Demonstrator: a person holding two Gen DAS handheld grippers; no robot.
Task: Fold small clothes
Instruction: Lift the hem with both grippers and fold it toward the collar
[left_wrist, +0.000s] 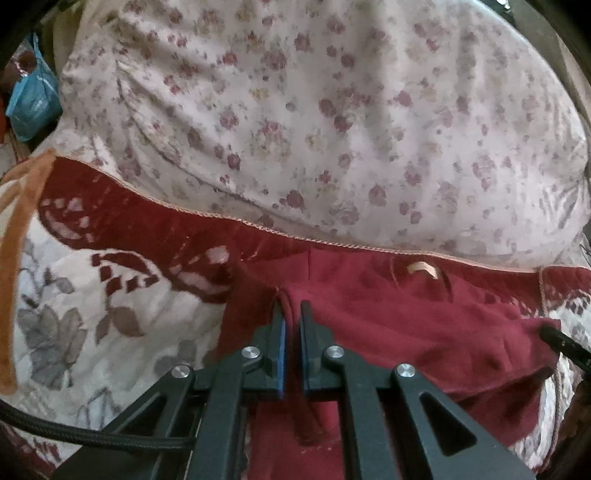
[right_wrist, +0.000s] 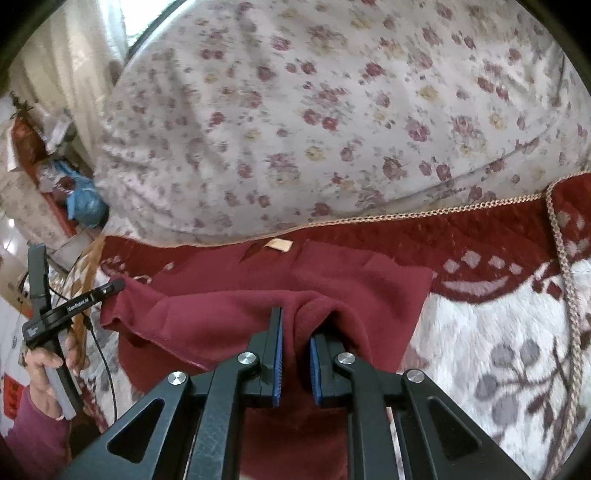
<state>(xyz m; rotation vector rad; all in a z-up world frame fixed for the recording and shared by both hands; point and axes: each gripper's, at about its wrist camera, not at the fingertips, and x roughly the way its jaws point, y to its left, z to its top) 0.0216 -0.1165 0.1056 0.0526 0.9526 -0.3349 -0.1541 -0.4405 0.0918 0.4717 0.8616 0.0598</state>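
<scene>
A small dark red garment with a tan neck label lies on a red and white patterned blanket. My left gripper is shut on a pinched fold at the garment's left edge. In the right wrist view the same garment shows with its label. My right gripper is shut on a raised fold of it near its right side. The left gripper and the hand that holds it show at the garment's left edge.
A large floral pillow or duvet lies behind the garment, also in the right wrist view. A blue plastic bag sits at the far left. The blanket's braided trim runs down the right.
</scene>
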